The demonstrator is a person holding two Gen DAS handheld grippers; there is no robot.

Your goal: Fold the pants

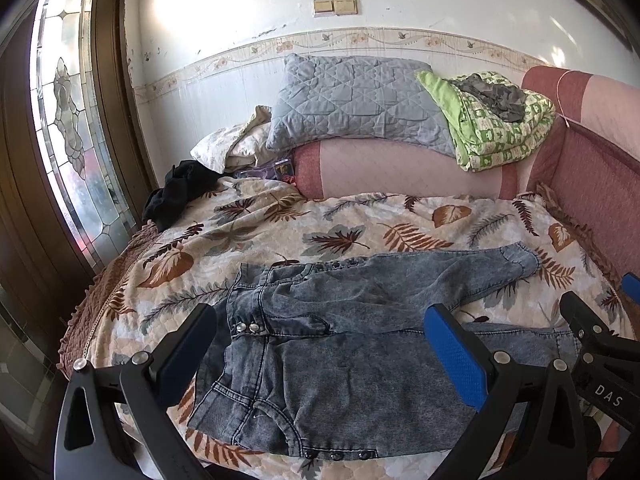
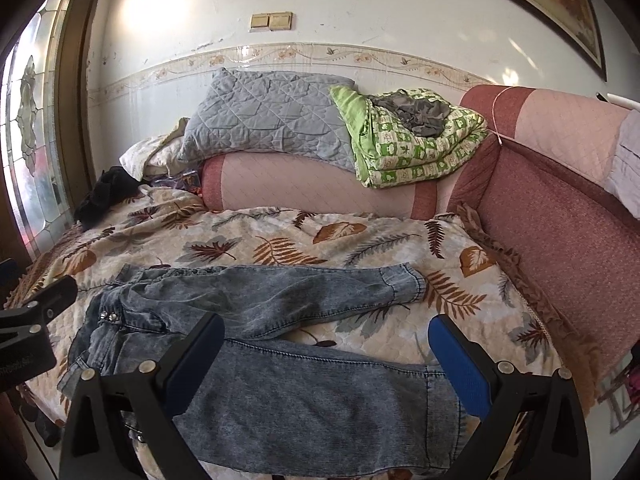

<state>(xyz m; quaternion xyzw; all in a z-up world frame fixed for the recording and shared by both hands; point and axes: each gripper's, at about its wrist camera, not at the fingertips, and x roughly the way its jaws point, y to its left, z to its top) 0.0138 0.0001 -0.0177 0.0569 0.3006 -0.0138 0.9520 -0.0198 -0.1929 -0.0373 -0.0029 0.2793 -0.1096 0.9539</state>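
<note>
Left wrist view shows the small grey-blue denim pants [image 1: 340, 360] lying flat on the bed cover with brown and grey leaves [image 1: 280, 224]. The waist is at the left and the two legs reach to the right, spread apart like a V. The left gripper [image 1: 326, 364] is wide open over the waist and holds nothing. The right gripper [image 2: 332, 364] is wide open too, over the near leg [image 2: 320, 392], and holds nothing.

Things could go wrong from here. If a gripper bites too deep, it may pinch the bed cover with the denim and drag it up. If it takes only the top layer, the pants may fold crooked. The far leg [image 2: 280, 292] lies apart from the near one, so a fold may leave the legs not lined up. The near leg sits close to the bed edge and could slide off.
</note>
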